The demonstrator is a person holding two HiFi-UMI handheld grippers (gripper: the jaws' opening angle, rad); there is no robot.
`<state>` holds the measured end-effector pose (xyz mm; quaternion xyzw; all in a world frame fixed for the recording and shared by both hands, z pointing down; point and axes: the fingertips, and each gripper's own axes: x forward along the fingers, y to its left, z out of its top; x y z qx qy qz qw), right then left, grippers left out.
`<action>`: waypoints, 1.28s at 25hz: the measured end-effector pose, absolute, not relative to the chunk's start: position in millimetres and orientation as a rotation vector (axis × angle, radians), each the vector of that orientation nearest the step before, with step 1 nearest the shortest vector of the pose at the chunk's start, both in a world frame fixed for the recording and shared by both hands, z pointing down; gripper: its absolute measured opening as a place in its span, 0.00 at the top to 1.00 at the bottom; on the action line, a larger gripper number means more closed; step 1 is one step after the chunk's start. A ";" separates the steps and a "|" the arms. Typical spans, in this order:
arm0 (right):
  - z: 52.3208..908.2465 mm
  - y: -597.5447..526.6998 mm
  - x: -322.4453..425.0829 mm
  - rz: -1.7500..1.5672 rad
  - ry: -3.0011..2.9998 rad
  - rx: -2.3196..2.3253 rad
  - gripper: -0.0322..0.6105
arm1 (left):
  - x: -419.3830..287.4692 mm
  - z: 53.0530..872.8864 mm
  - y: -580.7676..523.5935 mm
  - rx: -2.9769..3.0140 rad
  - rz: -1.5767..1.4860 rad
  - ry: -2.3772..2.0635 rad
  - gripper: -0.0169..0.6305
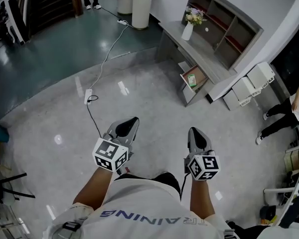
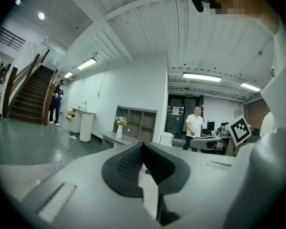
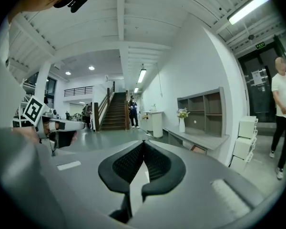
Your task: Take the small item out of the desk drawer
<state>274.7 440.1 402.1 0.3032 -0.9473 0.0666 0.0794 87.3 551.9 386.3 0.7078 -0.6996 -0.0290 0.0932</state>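
Both grippers are held out at waist height over bare floor, far from any furniture. My left gripper (image 1: 135, 119) (image 2: 143, 144) is shut, its black pads meeting at the tip with nothing between them. The right gripper (image 1: 193, 130) (image 3: 143, 142) is also shut and empty. A grey desk (image 1: 209, 51) (image 2: 108, 137) (image 3: 202, 139) stands against the far wall, a few steps ahead and to the right. A white vase of flowers (image 1: 188, 30) stands on it, and an open shelf unit (image 1: 224, 24) rises behind. No drawer or small item can be made out.
A cable and power strip (image 1: 88, 96) lie on the floor ahead on the left. A white round pedestal (image 1: 141, 6) stands beyond the desk. White boxes (image 1: 249, 88) sit at the desk's near end, with a person (image 1: 284, 116) by them. A staircase (image 3: 115, 111) rises farther off.
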 end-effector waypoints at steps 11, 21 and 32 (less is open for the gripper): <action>410.7 390.1 238.2 0.214 -2.786 0.927 0.92 | 42.7 397.8 506.0 2.086 -0.103 -2.052 0.98; 405.4 283.2 204.0 0.239 -2.832 0.857 0.92 | 21.5 382.1 404.4 2.067 -0.059 -2.100 0.98; 421.7 142.4 227.6 0.340 -2.825 0.871 0.92 | 44.0 388.4 270.1 2.054 0.011 -2.084 0.98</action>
